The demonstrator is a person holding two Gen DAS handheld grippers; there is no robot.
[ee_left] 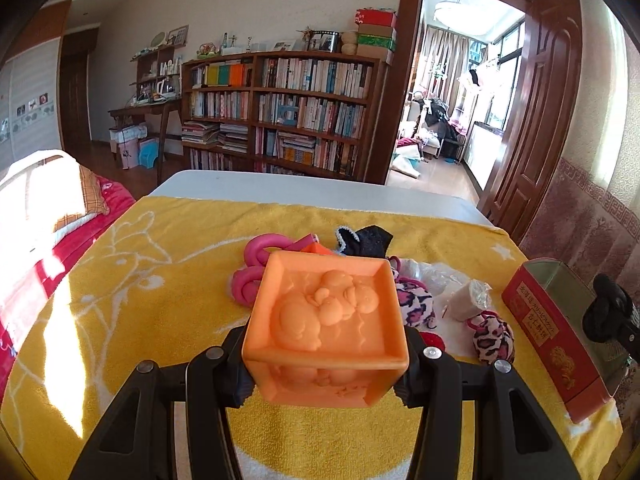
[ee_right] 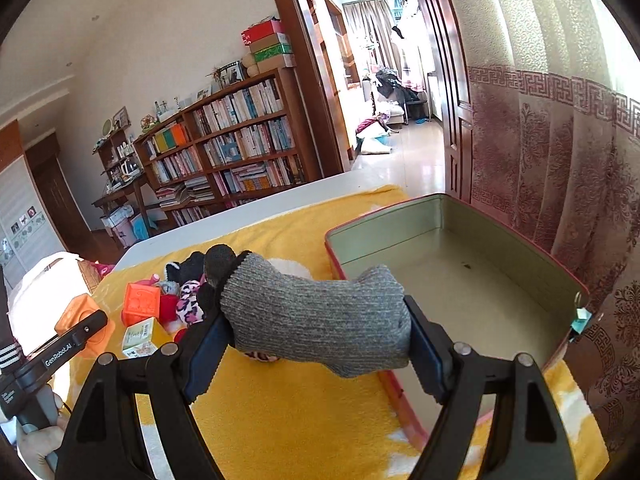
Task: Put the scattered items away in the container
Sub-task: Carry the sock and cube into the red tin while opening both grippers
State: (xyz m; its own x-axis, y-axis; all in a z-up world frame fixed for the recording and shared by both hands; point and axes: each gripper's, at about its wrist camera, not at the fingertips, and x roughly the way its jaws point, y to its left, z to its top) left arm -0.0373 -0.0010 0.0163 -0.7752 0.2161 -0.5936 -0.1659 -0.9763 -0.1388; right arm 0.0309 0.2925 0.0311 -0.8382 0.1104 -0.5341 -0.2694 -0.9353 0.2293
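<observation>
The red tin box (ee_right: 452,276) sat open on the yellow towel (ee_right: 288,408), and it had nothing in it yet. So the tidying had only just begun, I think. No toy was put away.

Two things were lifted up, though. The left gripper (ee_left: 324,376) was squeezed shut on one orange toy block (ee_left: 326,320), with a finger on each side of it. The block was in the air, left of the tin box and not over it. The right gripper (ee_right: 316,344) was clamped on one gray sock (ee_right: 316,316). The sock hung just at the near left rim of the tin box, partly over the inside. It looked like the sock would go in first, then the block.

A lot was left on the towel, all to the left of the tin box. Here is my count:

- One more orange block (ee_right: 141,304), lying in the pile.
- One pink foam curler (ee_left: 260,268), bent in loops.
- One black glove (ee_left: 370,240) at the far side of the pile.
- Two fuzzy leopard-spot things (ee_left: 493,340), pink and black. I could not tell what they were.
- One white wrapped roll (ee_left: 468,300), closest to the tin box.
- One small green and white carton (ee_right: 139,336).
- Something red (ee_right: 168,306) in the pile, too hidden to name.

So that made two things in the grippers and at least eight still waiting. Some more could be hidden under the pile.
</observation>
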